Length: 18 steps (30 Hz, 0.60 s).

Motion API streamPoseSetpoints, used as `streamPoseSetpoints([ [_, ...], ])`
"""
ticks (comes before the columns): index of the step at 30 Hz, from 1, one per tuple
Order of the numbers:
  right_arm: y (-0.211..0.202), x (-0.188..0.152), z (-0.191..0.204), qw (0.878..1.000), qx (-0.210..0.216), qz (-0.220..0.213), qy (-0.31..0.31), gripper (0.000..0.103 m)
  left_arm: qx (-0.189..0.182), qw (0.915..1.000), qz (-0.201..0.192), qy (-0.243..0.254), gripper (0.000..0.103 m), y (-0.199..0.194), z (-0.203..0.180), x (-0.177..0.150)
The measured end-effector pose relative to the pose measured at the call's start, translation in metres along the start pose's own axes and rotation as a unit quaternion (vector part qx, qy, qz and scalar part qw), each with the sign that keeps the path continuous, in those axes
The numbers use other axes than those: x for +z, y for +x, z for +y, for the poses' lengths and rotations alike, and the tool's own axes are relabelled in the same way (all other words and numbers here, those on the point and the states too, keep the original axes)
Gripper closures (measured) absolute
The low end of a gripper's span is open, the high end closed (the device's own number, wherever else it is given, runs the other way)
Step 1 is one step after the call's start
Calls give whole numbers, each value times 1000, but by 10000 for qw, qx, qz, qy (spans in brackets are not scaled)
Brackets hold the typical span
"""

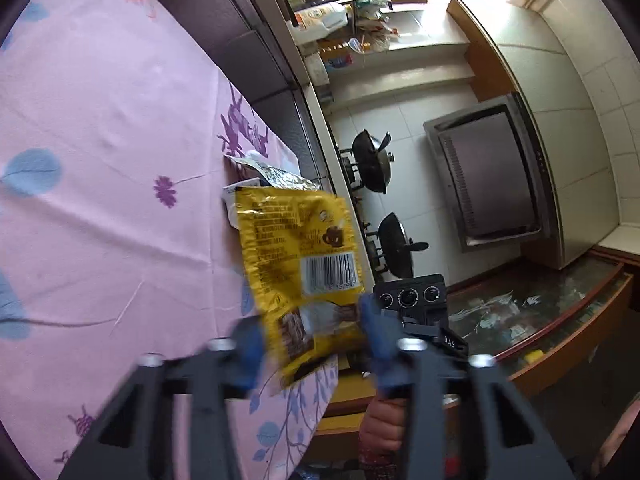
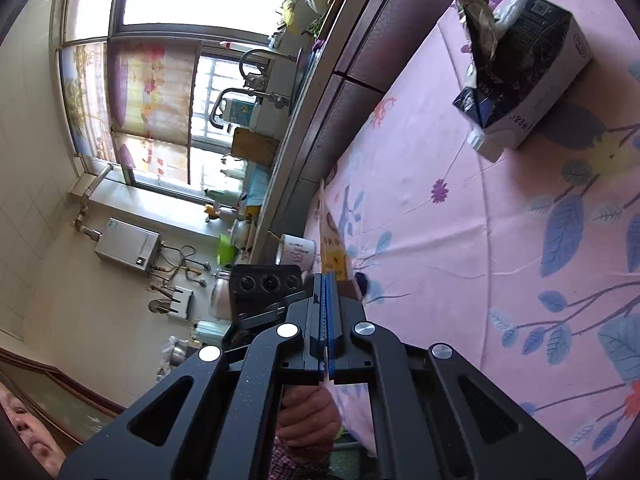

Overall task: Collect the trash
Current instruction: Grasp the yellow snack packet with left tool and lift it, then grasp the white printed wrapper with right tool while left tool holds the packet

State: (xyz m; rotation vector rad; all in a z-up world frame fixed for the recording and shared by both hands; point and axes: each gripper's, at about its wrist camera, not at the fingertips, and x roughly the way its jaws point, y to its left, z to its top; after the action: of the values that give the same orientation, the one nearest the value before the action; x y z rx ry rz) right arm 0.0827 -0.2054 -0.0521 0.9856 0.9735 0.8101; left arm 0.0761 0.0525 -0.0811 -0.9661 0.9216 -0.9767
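Left gripper (image 1: 312, 340): black frame, blue pads, nearest the lens; pads blurred and standing apart, so open.
Yellow foil snack packet (image 1: 296, 248): crinkled, barcode side facing the lens, lower end between the left pads; no pad seen pressing on it; it hangs over the table's edge.
Pink floral tablecloth (image 1: 100, 120): covers the table, fills the left side.
Crumpled silver wrapper (image 1: 280, 176): lies on the cloth just behind the packet.
Two black woks (image 1: 372, 164): on the stove past the table; steel range hood (image 1: 492, 176) opposite them.
Hand (image 1: 380, 420): wrapped round a black handle, low centre.
Right gripper (image 2: 326, 292): nearest in its own view, blue pads closed flat on the yellow packet, seen edge-on as a thin sheet running out past the tips.
Black-and-white tissue box (image 2: 532, 72): on the cloth, far right, white tissue sticking out.
Crumpled brown foil wrapper (image 2: 480, 12): touching the box.
Dark blue wrapper (image 2: 476, 100): against the box's near end.
White mug (image 2: 298, 254): beyond the table edge, near the gripper tips.
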Motion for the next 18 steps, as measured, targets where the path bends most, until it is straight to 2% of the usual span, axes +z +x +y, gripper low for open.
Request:
streamPoseSetpoints([
  [1, -1, 1, -2, 9998, -168, -37, -71, 97, 180, 9998, 27, 65, 103, 3, -2, 0],
  [2, -4, 4, -2, 9984, -521, -104, -186, 91, 292, 9995, 2, 100, 103, 8, -5, 0],
  [3, -7, 7, -3, 9963, -793, -189, -282, 68, 392, 9991, -29, 142, 103, 9, -7, 0],
  [4, -12, 10, -3, 9935, -1021, -344, -377, 59, 479, 9987, -63, 187, 103, 8, -8, -1],
  [5, -19, 14, -2, 9891, -1267, -554, -501, 59, 651, 9974, -131, 265, 103, 5, -11, -2],
  [7, -31, 24, 4, 9716, -1928, -990, -949, 59, 924, 9948, -201, 378, 103, 0, -13, -3],
  [9, -38, 40, 6, 9565, -2333, -1321, -1152, 59, 1145, 9919, -240, 488, 103, -3, -16, -5],
  [12, -38, 65, -2, 9524, -2449, -1490, -1039, 59, 1396, 9881, -228, 605, 103, -2, -18, -7],
  [14, -32, 75, -1, 9432, -2681, -1565, -1185, 59, 1539, 9856, -193, 667, 103, 1, -19, -9],
  [17, -23, 81, 5, 9168, -3201, -1831, -1530, 59, 1702, 9826, -103, 736, 103, 7, -20, -12],
  [18, -20, 82, 9, 9041, -3405, -1943, -1699, 59, 1733, 9820, -83, 751, 103, 8, -20, -13],
])
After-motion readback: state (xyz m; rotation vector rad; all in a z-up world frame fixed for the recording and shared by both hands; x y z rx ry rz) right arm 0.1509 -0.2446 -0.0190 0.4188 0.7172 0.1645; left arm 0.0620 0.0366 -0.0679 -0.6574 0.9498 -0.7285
